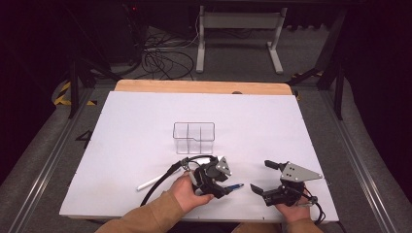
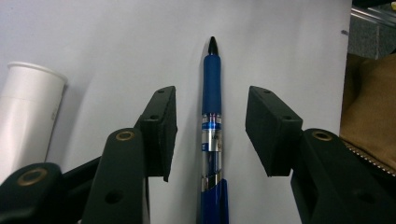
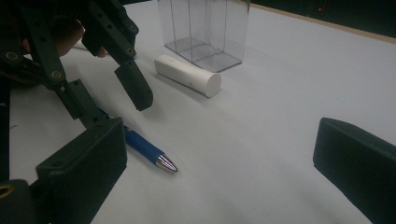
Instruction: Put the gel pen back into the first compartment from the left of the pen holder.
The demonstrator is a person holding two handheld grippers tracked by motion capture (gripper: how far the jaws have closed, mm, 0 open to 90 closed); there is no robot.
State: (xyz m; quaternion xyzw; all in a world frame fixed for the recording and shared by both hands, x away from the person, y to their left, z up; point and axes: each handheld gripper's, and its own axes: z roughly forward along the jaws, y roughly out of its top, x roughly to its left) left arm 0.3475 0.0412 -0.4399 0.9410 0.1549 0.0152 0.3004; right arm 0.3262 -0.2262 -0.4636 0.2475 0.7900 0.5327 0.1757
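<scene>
**Pen lined up between spread jaws, grasp not yet made**

High view: the left gripper (image 1: 219, 183) sits low over the white bench (image 1: 126, 145), near its front edge, with the blue pen (image 1: 236, 186) poking out from under it toward the right gripper (image 1: 266, 180). The right gripper rests a little apart, jaws spread and holding nothing. A clear divided box (image 1: 194, 137) stands farther back, near the middle of the bench, and a white tube (image 1: 152, 181) lies to the left of the left hand (image 1: 187, 193).

Left gripper view: the pen (image 2: 211, 121) lies flat on the bench between the two jaws, which stand released on either side of it with a gap each way. It has a dark blue grip, a black tip pointing away, and a clear barrel with a silver band and a printed label. A white cylinder (image 2: 25, 116) lies off to the left.

Right gripper view: the pen's (image 3: 144, 151) silvery end points toward this gripper; the left gripper (image 3: 112, 100) hangs over its barrel. The white cylinder (image 3: 189, 74) lies in front of the clear box (image 3: 205, 32).

By my reading the approach is finished; closing, lifting and probably placing the pen in the box remain.
</scene>
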